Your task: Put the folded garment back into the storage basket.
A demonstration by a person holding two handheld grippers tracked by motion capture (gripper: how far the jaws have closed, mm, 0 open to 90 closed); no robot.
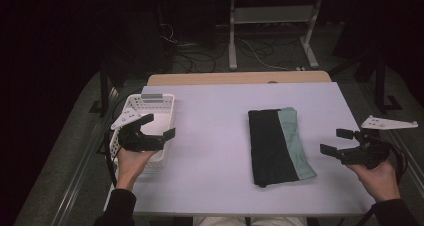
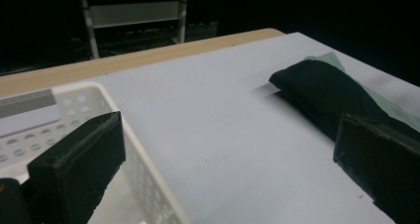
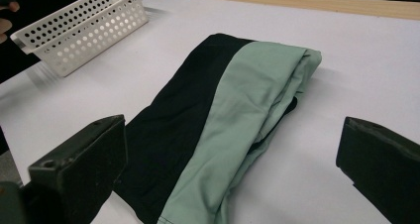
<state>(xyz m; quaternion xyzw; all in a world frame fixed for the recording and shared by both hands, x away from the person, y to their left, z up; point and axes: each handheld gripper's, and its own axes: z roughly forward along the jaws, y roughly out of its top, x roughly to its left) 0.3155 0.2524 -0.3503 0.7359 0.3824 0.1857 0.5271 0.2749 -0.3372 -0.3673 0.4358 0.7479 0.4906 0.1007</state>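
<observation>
A folded cloth (image 1: 278, 146), black on its left half and pale green on its right, lies flat on the white table (image 1: 215, 116), right of the middle. In the right gripper view the cloth (image 3: 223, 120) lies just beyond the jaws. My right gripper (image 1: 336, 141) hovers open at the table's right edge, a short way right of the cloth. My left gripper (image 1: 158, 126) is open above the white perforated basket (image 1: 131, 104) at the table's left edge. Neither gripper holds anything. The left gripper view has the basket (image 2: 74, 105) at lower left and the cloth (image 2: 322, 92) at right.
A wooden strip (image 1: 240, 78) runs along the table's far edge. Beyond it stand a white metal frame (image 1: 272, 21) and loose cables on the dark floor. A grey three-cornered plate (image 1: 387, 122) juts out over the table's right side.
</observation>
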